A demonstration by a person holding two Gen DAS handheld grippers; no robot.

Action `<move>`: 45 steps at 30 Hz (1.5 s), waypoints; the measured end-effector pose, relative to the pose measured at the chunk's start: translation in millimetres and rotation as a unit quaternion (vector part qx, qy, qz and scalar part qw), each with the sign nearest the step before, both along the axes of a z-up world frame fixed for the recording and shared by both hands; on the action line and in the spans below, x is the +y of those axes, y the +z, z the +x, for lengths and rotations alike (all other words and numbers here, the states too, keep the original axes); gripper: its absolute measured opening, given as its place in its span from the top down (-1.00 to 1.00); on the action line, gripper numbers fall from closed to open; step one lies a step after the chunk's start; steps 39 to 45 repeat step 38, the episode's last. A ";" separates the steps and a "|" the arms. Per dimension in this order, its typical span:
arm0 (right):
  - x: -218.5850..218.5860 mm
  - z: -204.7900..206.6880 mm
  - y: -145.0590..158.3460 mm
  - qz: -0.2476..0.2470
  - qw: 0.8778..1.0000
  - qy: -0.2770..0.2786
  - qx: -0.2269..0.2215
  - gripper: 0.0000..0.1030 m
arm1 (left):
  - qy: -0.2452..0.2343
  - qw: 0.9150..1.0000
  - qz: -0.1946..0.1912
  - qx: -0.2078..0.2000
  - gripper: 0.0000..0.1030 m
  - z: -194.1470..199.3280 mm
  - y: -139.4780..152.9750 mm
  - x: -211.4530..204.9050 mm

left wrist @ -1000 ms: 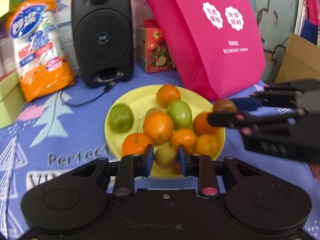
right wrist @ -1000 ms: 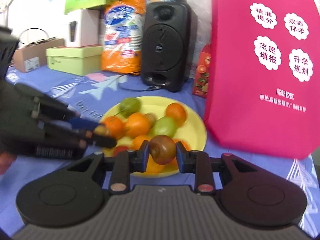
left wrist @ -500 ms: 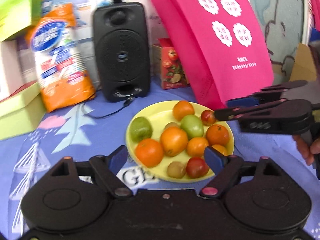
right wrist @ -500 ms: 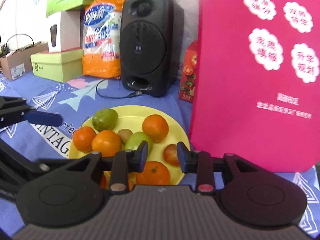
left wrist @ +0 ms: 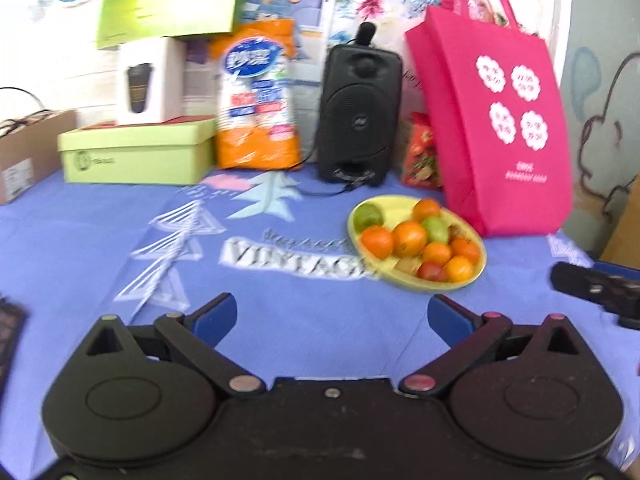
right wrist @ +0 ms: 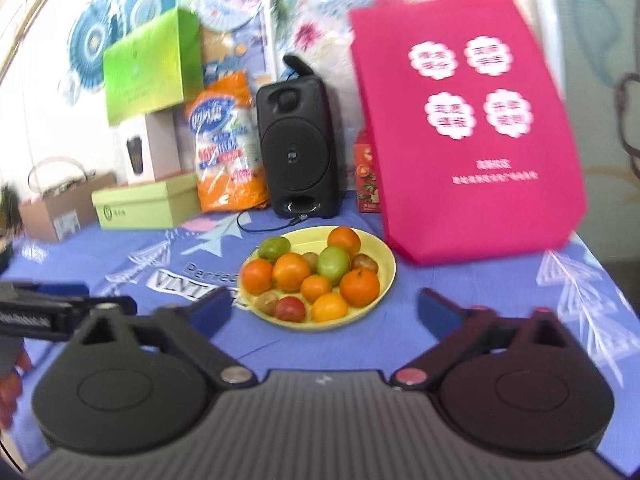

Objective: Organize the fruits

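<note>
Both hand-held grippers (left wrist: 332, 312) (right wrist: 324, 306) pulled back, jaws wide, off plate (right wrist: 386, 276).

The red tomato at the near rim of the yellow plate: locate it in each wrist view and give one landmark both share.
Left wrist view: the red tomato lies right of centre, at the near rim of the yellow plate, beside a kiwi.
Right wrist view: the red tomato lies just left of centre, at the plate's near rim.
Shared landmark: the black speaker standing behind the plate.
</note>
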State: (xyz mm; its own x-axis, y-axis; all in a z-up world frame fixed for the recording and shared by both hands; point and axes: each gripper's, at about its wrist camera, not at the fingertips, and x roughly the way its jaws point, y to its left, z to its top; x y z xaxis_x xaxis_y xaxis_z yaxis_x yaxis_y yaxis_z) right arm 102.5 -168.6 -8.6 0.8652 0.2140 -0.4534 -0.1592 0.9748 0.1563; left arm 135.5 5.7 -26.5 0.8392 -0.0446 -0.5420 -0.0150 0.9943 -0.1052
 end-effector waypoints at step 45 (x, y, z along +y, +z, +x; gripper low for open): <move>53.9 -80.3 9.4 -0.114 0.991 -0.058 0.027 -1.00 | 0.050 0.997 0.045 -0.034 -1.00 -88.9 45.5 -19.7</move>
